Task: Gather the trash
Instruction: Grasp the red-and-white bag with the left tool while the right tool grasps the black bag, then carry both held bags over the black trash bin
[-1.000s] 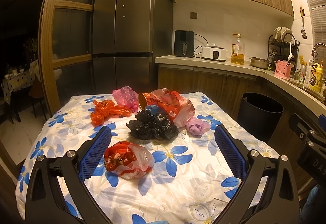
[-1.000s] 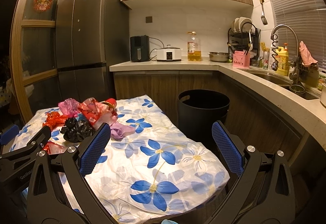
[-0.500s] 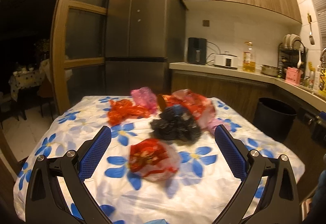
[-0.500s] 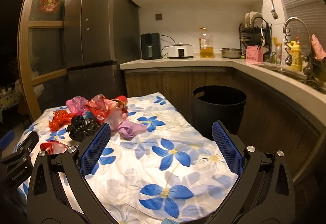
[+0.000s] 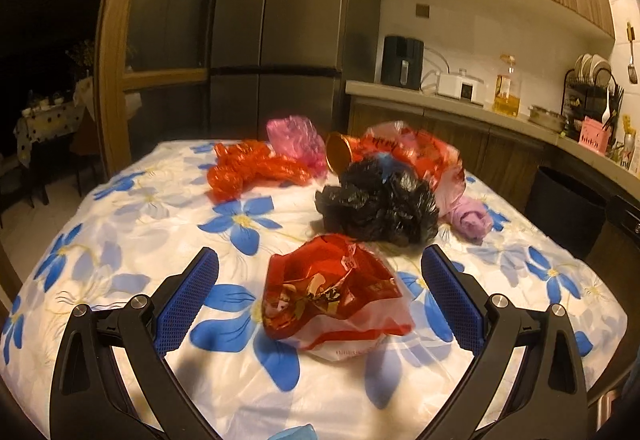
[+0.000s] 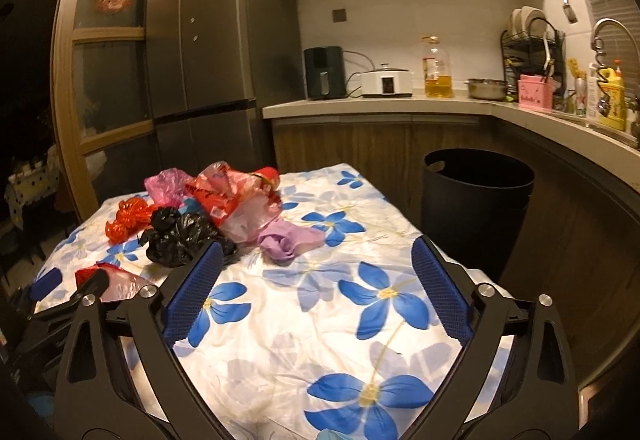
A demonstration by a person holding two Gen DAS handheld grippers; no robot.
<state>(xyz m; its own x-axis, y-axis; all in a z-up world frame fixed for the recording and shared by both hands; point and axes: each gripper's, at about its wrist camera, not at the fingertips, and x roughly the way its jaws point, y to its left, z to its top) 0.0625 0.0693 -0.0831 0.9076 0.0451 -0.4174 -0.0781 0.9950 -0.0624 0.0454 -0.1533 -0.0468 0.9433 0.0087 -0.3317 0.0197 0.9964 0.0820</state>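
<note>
Trash on the flowered table: six crumpled bags and one can.
- Red-and-white bag, nearest, between the left gripper's wide-apart jaws, untouched; its printing is too blurred to read.
- Black bag, orange bag, pink bag, large red-and-pink bag, purple bag.
- Can, on its side.

Right gripper: jaws wide, closing slightly, nothing between them.

Only the right view shows the whole black bin standing beside the table.
</note>
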